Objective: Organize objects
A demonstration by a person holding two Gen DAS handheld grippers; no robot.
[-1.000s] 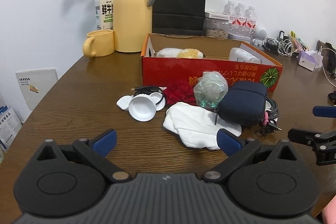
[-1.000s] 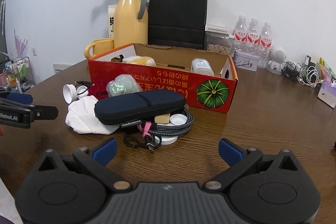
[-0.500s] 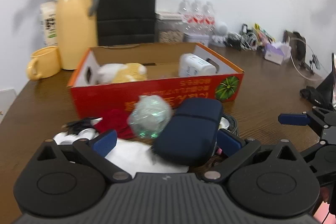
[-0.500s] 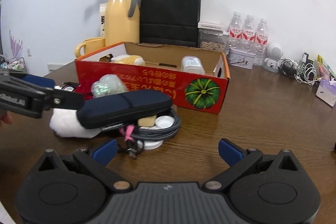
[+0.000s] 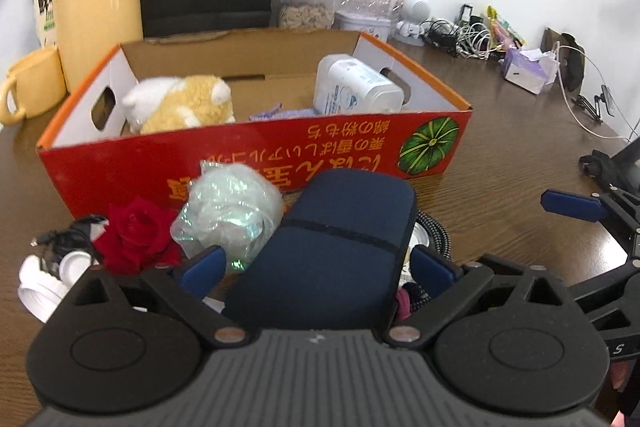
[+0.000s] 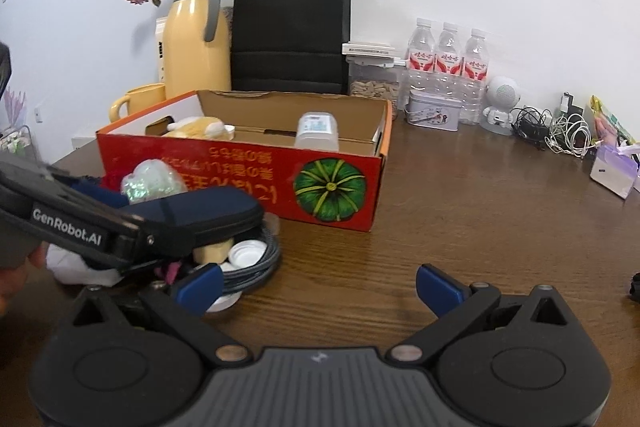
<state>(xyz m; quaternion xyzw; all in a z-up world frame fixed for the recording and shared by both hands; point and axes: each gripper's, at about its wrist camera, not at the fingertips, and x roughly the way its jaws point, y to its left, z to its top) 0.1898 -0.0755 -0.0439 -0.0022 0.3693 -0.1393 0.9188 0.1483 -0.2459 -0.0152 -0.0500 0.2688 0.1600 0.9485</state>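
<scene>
A red cardboard box (image 5: 360, 147) (image 6: 240, 167) holds a plush toy (image 5: 184, 103) and a white bottle (image 5: 356, 91). In front of it lie a navy zip case (image 5: 332, 251) (image 6: 208, 211), a clear plastic ball (image 5: 228, 207), a red rose (image 5: 136, 231), white cloth, white lids and a coiled cable (image 6: 256, 263). My left gripper (image 5: 316, 267) is open with its fingers on either side of the navy case, not closed on it. My right gripper (image 6: 318, 283) is open and empty over bare table to the right of the pile.
A yellow flask (image 6: 196, 39), yellow mug (image 5: 32, 87), black paper bag (image 6: 292, 27), water bottles (image 6: 448, 67) and a tangle of cables (image 6: 560, 131) stand along the back wall. A tissue pack (image 5: 528, 71) lies at the right.
My left gripper has moved forward and right until the navy case sits between its open fingers. My right gripper has shifted slightly and stays open.
</scene>
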